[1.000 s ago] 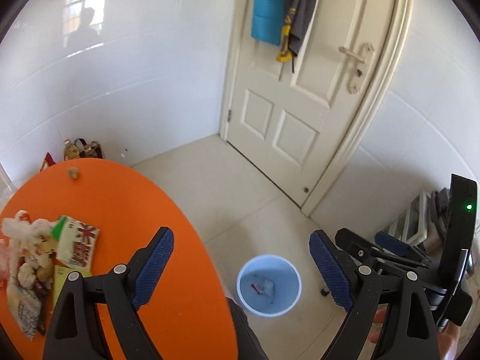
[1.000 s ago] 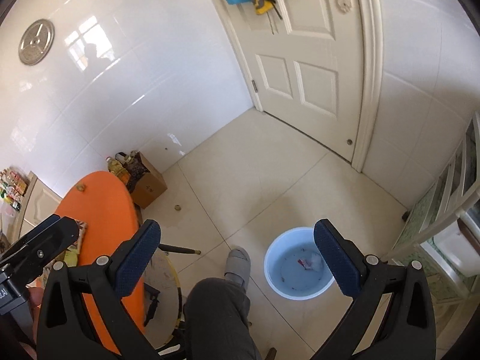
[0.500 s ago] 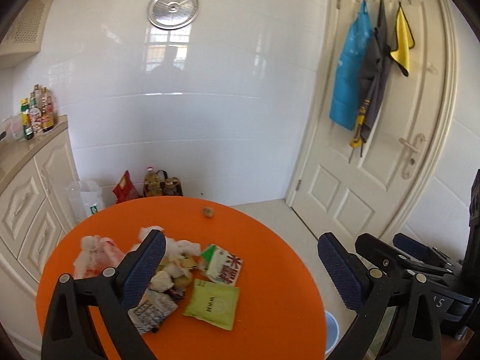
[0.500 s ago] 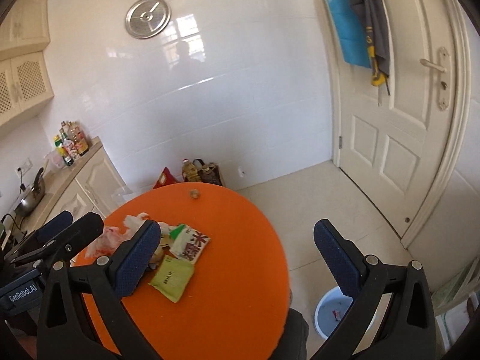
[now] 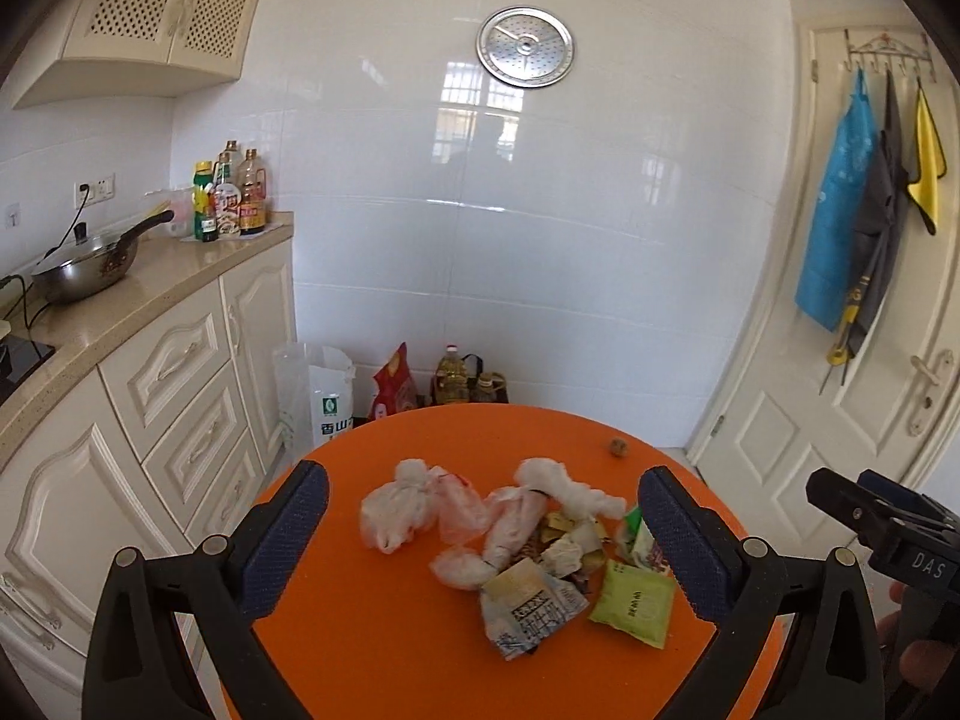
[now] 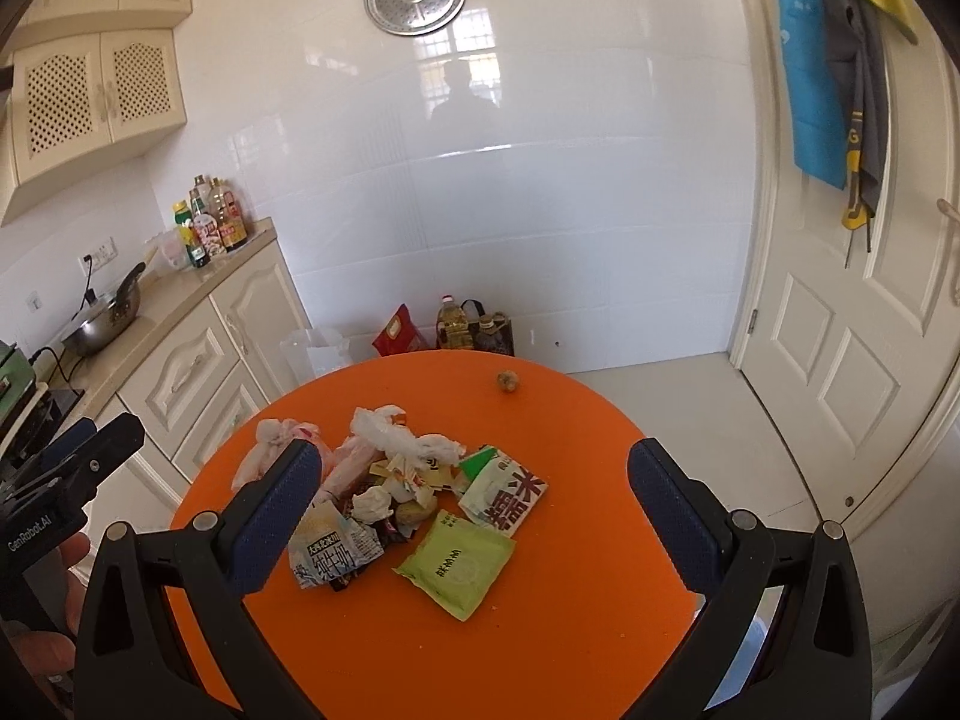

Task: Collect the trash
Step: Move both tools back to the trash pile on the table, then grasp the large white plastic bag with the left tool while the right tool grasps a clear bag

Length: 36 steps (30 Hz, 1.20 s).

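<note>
Both jaws wide apart, nothing between: left gripper point(image 5: 483, 540) and right gripper point(image 6: 474, 507) low in frame, above trash pile point(image 5: 516, 552) centred on orange table point(image 5: 390, 660).

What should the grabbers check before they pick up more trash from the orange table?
1. Left gripper open and empty: ok.
2. Right gripper open and empty: ok.
3. Trash pile on the orange table in plain view: ok.
4. Green packet lying flat at the pile's near edge, nothing on top: ok.
5. Small brown lump sits apart near the far edge, easy to forget: ok.
6. Bin close by: cannot tell, only a blue sliver shows.
</note>
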### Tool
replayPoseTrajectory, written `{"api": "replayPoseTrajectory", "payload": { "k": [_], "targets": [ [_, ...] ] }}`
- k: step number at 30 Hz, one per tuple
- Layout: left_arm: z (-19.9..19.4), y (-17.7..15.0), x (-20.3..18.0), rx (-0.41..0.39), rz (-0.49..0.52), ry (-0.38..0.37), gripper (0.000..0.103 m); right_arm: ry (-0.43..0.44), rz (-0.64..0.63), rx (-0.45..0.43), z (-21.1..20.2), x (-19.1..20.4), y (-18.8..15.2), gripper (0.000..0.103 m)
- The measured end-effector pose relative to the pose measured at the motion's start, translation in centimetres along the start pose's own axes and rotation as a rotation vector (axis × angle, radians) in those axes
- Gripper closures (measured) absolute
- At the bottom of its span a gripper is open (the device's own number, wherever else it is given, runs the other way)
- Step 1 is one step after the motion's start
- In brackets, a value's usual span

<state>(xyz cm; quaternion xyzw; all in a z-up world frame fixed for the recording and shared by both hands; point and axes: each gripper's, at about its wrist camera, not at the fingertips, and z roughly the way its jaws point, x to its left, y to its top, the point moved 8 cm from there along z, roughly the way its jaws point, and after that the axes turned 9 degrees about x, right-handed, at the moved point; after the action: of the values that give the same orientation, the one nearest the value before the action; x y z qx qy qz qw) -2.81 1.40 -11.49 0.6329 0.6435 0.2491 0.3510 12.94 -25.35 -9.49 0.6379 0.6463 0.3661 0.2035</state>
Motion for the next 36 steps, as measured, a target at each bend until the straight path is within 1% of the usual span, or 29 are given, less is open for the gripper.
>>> {"api": "replayPoseTrajectory", "payload": {
  "k": [1, 2, 3, 4, 5, 7, 10, 14, 15, 17, 19, 22, 24, 32, 34, 35, 36],
  "targets": [
    [0.0, -0.2, -0.1, 0.006, -0.006, 0.009, 0.001, 0.006, -0.01, 0.006, 0.5, 0.5, 0.1, 0.0],
    [0.9, 1.6, -1.5, 0.015, -0.007, 0.017, 0.001, 0.009, -0.018, 0.01, 0.8, 0.8, 0.1, 0.0],
    [1.2, 2.1, -1.9, 0.022, -0.008, 0.026, 0.001, 0.012, -0.029, 0.017, 1.3, 1.2, 0.2, 0.0],
    [1.1, 1.6, -1.9, 0.03, -0.01, 0.035, 0.001, 0.015, -0.039, 0.023, 1.7, 1.6, 0.3, 0.0],
    [1.7, 2.5, -2.0, 0.041, -0.015, 0.04, 0.001, 0.018, -0.048, 0.03, 2.2, 1.9, 0.4, 0.0],
    [2.2, 2.9, -2.4, 0.061, -0.024, 0.048, 0.001, 0.026, -0.061, 0.045, 3.2, 2.5, 0.5, 0.0],
    [3.3, 4.4, -2.9, 0.086, -0.03, 0.064, 0.001, 0.036, -0.076, 0.071, 5.1, 3.2, 0.7, 0.0],
    [5.9, 6.8, -2.9, 0.135, -0.031, 0.081, 0.001, 0.044, -0.09, 0.107, 7.7, 3.9, 0.9, 0.0],
    [6.5, 7.0, -3.0, 0.147, -0.033, 0.086, 0.001, 0.046, -0.092, 0.118, 8.4, 4.0, 1.0, 0.0],
    [8.9, 9.0, -2.1, 0.173, -0.037, 0.086, 0.001, 0.044, -0.101, 0.134, 9.6, 4.3, 1.0, 0.0],
    [10.8, 9.5, -2.2, 0.2, -0.036, 0.091, 0.001, 0.048, -0.109, 0.154, 11.0, 4.6, 1.1, 0.0],
    [14.7, 10.7, -2.3, 0.246, -0.025, 0.092, 0.001, 0.049, -0.122, 0.183, 13.1, 5.0, 1.1, 0.0],
    [18.4, 12.1, -1.8, 0.271, -0.019, 0.091, 0.001, 0.057, -0.13, 0.21, 14.7, 5.2, 0.9, 0.0],
    [29.8, 12.4, -3.8, 0.392, -0.024, 0.063, 0.001, 0.094, -0.161, 0.307, 21.2, 6.7, 0.2, 0.0],
    [32.0, 12.5, -4.3, 0.411, -0.027, 0.057, 0.003, 0.111, -0.159, 0.328, 22.5, 6.9, 0.2, 0.0],
    [33.1, 12.6, -4.4, 0.419, -0.032, 0.048, 0.004, 0.121, -0.159, 0.337, 23.1, 7.1, 0.1, 0.003],
    [34.0, 12.9, -4.6, 0.423, -0.038, 0.032, 0.011, 0.125, -0.161, 0.351, 23.8, 7.1, 0.0, 0.006]
  ]
}}
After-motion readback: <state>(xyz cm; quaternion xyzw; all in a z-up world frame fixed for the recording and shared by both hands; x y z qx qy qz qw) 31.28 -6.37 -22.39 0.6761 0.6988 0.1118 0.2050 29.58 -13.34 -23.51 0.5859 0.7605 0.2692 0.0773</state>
